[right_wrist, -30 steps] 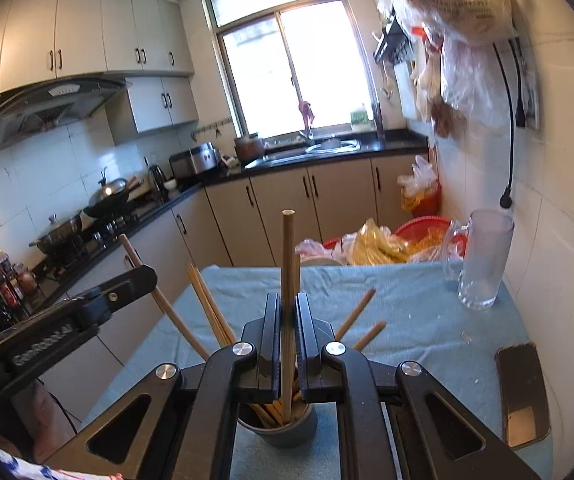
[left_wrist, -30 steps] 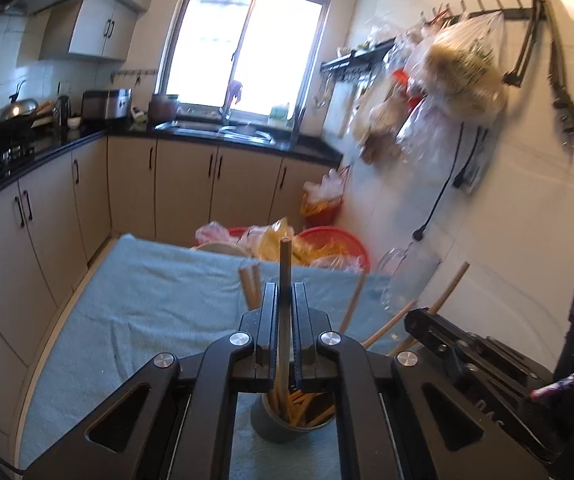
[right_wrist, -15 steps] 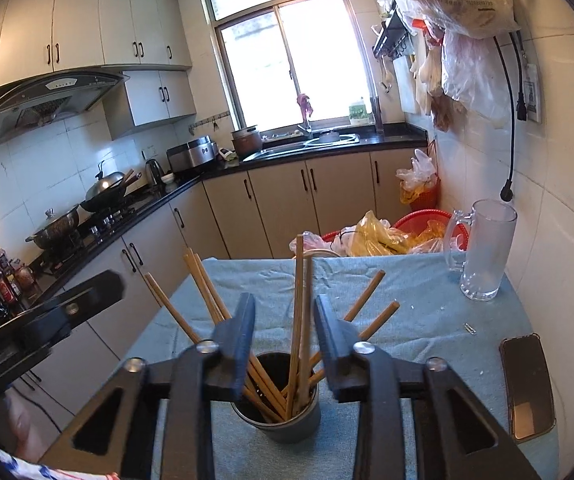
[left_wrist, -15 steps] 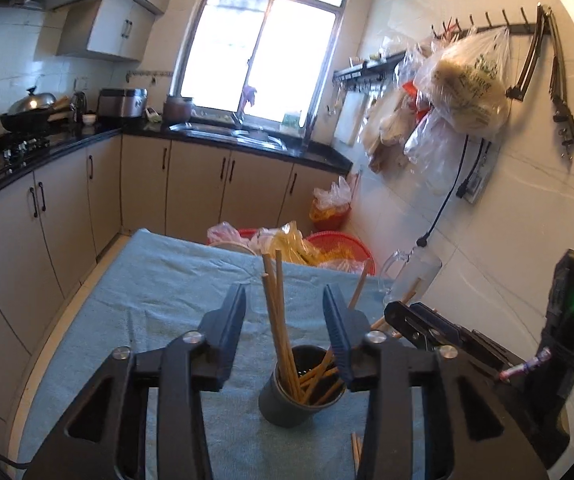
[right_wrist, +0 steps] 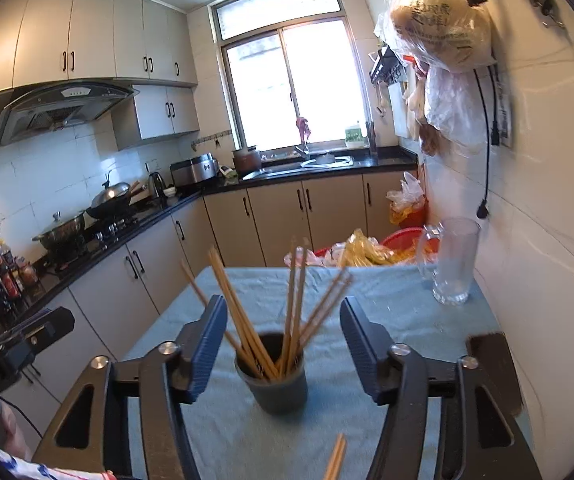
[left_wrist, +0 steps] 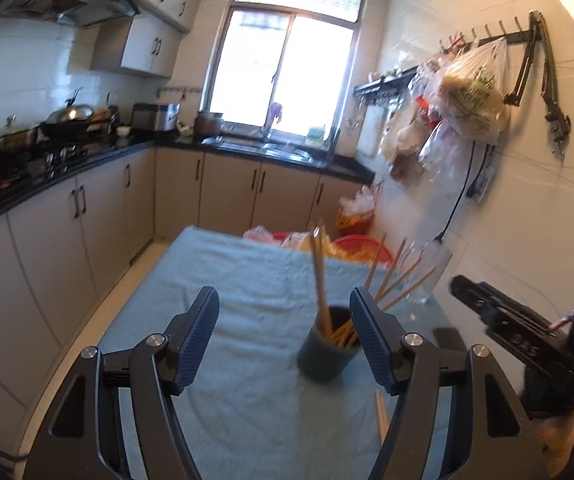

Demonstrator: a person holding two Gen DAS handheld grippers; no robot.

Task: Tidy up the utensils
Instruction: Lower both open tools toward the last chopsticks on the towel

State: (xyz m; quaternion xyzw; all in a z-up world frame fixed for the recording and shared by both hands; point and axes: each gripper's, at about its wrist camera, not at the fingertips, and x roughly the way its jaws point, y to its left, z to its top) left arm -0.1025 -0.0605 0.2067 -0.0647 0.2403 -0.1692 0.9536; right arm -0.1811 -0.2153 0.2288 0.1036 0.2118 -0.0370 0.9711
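Two hand-held grippers hover with jaws spread and empty above a table in a narrow kitchen, a cup of chopsticks between them.

The table (right_wrist: pixel 387 292), draped in a blue cloth, has a white tiled wall along its right edge and a walkway with cabinets on its left, so open room lies to the left and front. A glass mug (right_wrist: pixel 453 260) stands at the far right, and a dark flat object (right_wrist: pixel 491 360) lies near the right edge. The dark cup (right_wrist: pixel 277 380) holds fanned wooden chopsticks (right_wrist: pixel 293 300). The left gripper (left_wrist: pixel 285 336) and right gripper (right_wrist: pixel 283 350) both grip nothing. A loose chopstick (right_wrist: pixel 336 456) lies on the cloth in front of the cup. The step appears to be gathering strays; the next move likely calls for lowering to pinch that thin stick without toppling the cup.
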